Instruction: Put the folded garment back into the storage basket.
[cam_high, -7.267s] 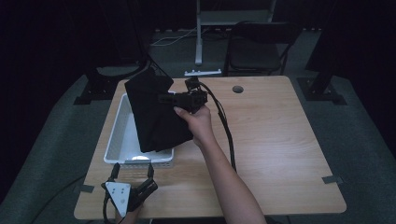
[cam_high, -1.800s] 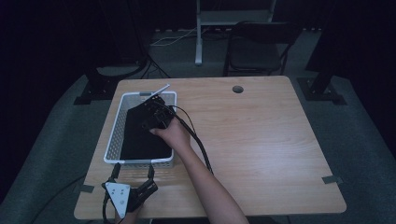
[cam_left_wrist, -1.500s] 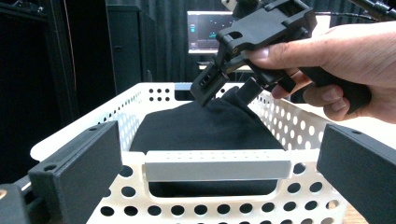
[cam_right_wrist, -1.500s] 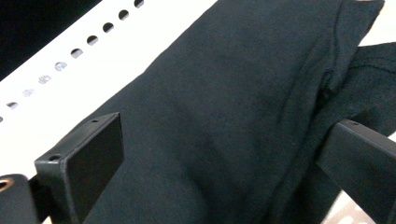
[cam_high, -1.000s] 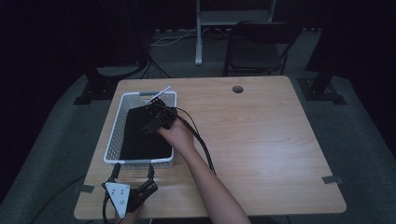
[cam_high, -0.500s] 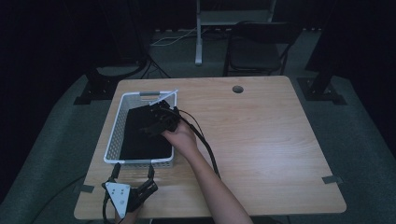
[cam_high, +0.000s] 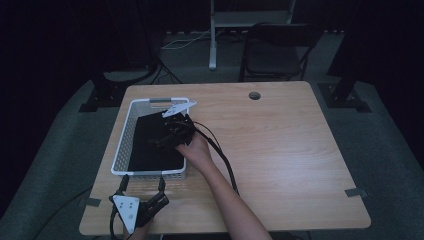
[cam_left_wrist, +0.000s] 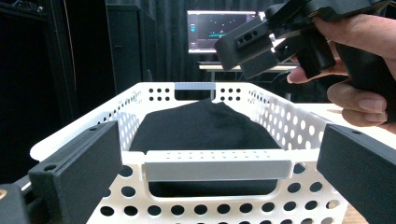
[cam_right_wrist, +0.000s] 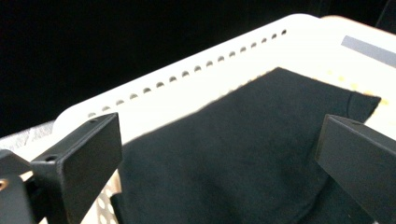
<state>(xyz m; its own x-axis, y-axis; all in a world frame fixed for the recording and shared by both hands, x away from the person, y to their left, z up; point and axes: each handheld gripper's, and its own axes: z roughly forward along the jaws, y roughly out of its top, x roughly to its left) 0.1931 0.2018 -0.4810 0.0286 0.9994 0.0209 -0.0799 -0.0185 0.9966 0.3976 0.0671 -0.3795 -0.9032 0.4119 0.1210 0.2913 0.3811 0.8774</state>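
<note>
I count one black cloth (cam_high: 152, 145), lying flat on the floor of one white perforated basket (cam_high: 126, 137); it covers most of the basket floor. In the left gripper view the cloth (cam_left_wrist: 205, 128) rises to a low hump toward the far wall. The basket stands on the left half of one wooden table (cam_high: 280, 150).

I count two grippers. My right gripper (cam_high: 167, 137) hangs over the cloth inside the basket, near its right wall, held by one hand (cam_high: 196, 150). Its jaws stand wide apart and grasp nothing; in the right gripper view the cloth (cam_right_wrist: 233, 154) lies below and between them, clear of both. My left gripper (cam_high: 142, 186) rests at the near table edge, just short of the basket's near wall. Its jaws are also spread, empty, flanking the basket's handle slot (cam_left_wrist: 215, 164).

One cable (cam_high: 220, 155) trails from the right gripper across the table.
</note>
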